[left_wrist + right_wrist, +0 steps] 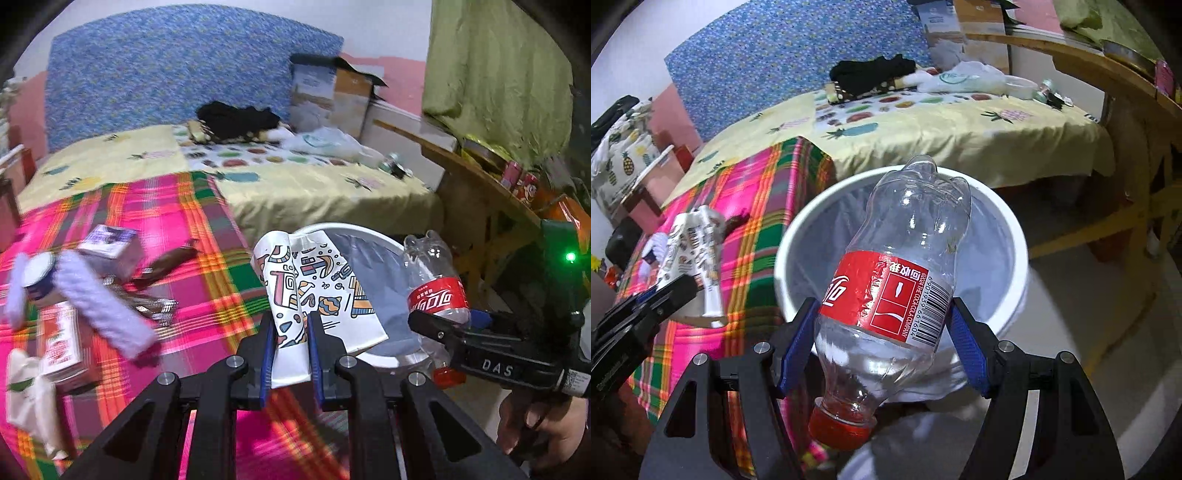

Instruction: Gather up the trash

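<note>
My left gripper (290,332) is shut on a flattened white paper cup with coloured patterns (314,288) and holds it over the near rim of the white trash bin (369,232). My right gripper (882,325) is shut on an empty clear Coca-Cola bottle (897,266) with a red label, cap toward me, above the bin (1008,221). The bottle (436,280) and right gripper (443,325) also show in the left wrist view. The cup (694,243) and left gripper (665,291) show in the right wrist view.
More trash lies on the pink plaid cloth (207,266): a small purple box (110,247), a red and white carton (61,339), a brown wrapper (170,262), a white bag (29,398). A wooden table (480,177) stands at the right. The bed (295,177) is behind the bin.
</note>
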`<move>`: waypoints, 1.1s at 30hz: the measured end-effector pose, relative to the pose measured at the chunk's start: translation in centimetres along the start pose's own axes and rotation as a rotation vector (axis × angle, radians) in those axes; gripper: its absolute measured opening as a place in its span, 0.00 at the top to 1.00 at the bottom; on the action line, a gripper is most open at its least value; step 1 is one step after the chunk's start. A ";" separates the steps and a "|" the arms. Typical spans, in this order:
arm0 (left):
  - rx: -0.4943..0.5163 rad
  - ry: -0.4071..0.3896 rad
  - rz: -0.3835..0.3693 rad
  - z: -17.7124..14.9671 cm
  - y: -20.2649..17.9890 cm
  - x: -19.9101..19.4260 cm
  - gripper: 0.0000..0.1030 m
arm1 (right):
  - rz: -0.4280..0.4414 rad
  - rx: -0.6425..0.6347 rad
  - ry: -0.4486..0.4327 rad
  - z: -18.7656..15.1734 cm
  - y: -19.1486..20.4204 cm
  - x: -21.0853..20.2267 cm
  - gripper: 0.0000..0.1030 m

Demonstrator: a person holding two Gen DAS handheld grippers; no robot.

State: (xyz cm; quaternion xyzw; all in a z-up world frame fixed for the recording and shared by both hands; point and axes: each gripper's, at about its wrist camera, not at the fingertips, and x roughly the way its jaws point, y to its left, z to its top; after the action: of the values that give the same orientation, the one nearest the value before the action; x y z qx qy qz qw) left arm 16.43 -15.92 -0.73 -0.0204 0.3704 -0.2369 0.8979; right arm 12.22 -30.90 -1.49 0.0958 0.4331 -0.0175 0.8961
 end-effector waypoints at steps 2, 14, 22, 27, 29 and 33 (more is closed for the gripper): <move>0.007 0.019 -0.014 0.2 -0.5 1.1 0.83 | -0.003 0.000 0.010 0.1 -0.4 0.4 0.31; 0.024 0.074 -0.067 1.1 -1.7 5.3 0.83 | -0.003 0.011 0.029 0.4 -2.4 1.2 0.31; 0.019 0.060 -0.075 1.2 -1.4 5.4 0.72 | -0.012 0.015 0.006 0.4 -2.9 0.9 0.30; 0.007 0.049 -0.066 1.1 -1.0 4.5 0.72 | -0.012 0.003 -0.016 0.5 -2.8 0.3 0.30; -0.001 0.044 -0.060 1.0 -0.9 4.0 0.72 | 0.000 0.004 -0.030 0.4 -2.7 -0.2 0.30; -0.015 0.021 -0.044 0.6 -0.5 2.4 0.72 | 0.029 -0.004 -0.060 0.2 -2.1 -0.9 0.30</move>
State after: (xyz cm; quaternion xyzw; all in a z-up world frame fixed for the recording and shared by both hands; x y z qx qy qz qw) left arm 18.08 -17.53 -1.71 -0.0327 0.3811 -0.2540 0.8884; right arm 11.56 -33.05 -1.02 0.0996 0.4048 -0.0066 0.9090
